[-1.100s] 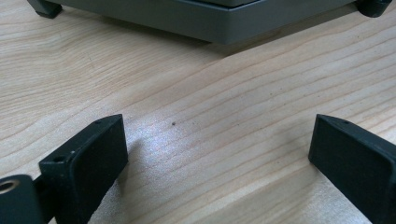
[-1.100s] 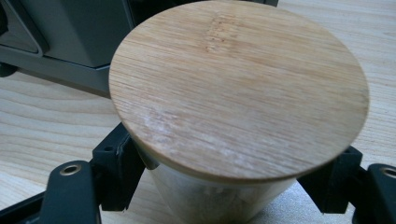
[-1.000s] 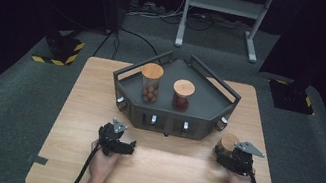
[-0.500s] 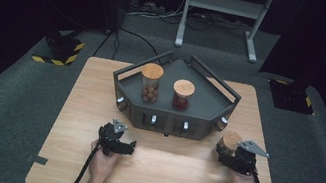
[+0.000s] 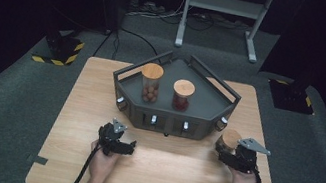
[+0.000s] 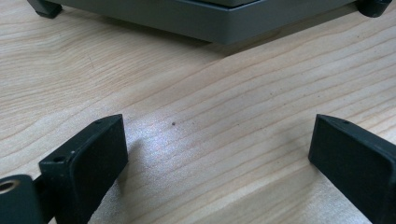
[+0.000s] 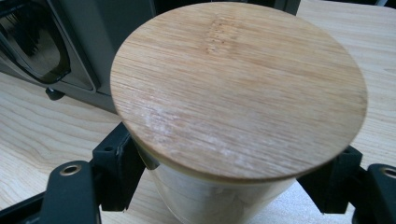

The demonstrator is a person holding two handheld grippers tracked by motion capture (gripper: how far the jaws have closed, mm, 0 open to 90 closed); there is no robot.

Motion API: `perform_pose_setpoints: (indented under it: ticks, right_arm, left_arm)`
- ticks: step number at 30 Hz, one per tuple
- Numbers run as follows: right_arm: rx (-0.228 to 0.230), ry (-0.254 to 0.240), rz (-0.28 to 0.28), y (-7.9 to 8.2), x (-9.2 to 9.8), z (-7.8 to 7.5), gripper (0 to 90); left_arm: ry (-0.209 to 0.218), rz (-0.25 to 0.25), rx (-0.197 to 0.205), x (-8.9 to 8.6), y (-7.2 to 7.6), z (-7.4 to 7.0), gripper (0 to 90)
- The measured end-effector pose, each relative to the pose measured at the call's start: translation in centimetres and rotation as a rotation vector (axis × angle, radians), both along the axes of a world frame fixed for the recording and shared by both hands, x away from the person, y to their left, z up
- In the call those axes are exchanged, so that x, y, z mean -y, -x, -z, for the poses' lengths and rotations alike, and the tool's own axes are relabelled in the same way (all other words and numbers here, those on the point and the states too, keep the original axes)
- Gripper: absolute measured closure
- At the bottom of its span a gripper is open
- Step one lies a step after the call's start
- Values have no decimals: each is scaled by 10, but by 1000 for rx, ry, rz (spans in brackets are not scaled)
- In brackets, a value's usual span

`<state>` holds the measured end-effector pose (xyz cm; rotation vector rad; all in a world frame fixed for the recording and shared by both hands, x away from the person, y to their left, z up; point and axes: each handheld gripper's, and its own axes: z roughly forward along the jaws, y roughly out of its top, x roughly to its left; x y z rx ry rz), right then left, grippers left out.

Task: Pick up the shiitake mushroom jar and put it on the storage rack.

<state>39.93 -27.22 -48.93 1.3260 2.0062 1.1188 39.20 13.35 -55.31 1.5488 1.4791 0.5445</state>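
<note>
A glass jar with a round wooden lid (image 7: 238, 88) stands on the wooden table (image 5: 171, 174), just right of the grey tray's front corner (image 5: 230, 138). My right gripper (image 7: 224, 177) is shut on the jar's glass body below the lid, one black jaw on each side; in the high view it (image 5: 232, 152) sits at the table's right. My left gripper (image 6: 215, 140) is open, with bare table between its wide-set jaws. It rests at the left front (image 5: 117, 137), short of the tray. Two more wooden-lidded jars stand in the tray, one with brown balls (image 5: 151, 85) and one with red contents (image 5: 182, 96).
The grey angular tray (image 5: 205, 125) with raised rails takes up the table's far middle; its front wall (image 6: 219, 23) lies just ahead of the left gripper. Off the table are striped black-and-yellow bases (image 5: 59, 50), a metal stand (image 5: 221, 10) and floor cables.
</note>
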Motion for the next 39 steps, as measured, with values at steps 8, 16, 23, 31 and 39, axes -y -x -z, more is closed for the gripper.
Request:
perform_pose_setpoints:
  ticks: [8,16,23,31,39]
  right_arm:
    - [7,9,-9,0,1,-10,249]
    - [2,10,-29,0,2,-18,249]
    - [6,16,-41,0,2,-25,249]
    - [14,18,-40,2,3,-34,249]
    - [10,15,-50,2,2,-37,249]
  left_arm:
    - [-1,1,-1,0,0,0,44]
    - [0,0,0,0,0,0,44]
    - [0,0,0,0,0,0,44]
    - [-1,0,0,0,0,0,44]
    - [-1,0,-1,0,0,0,44]
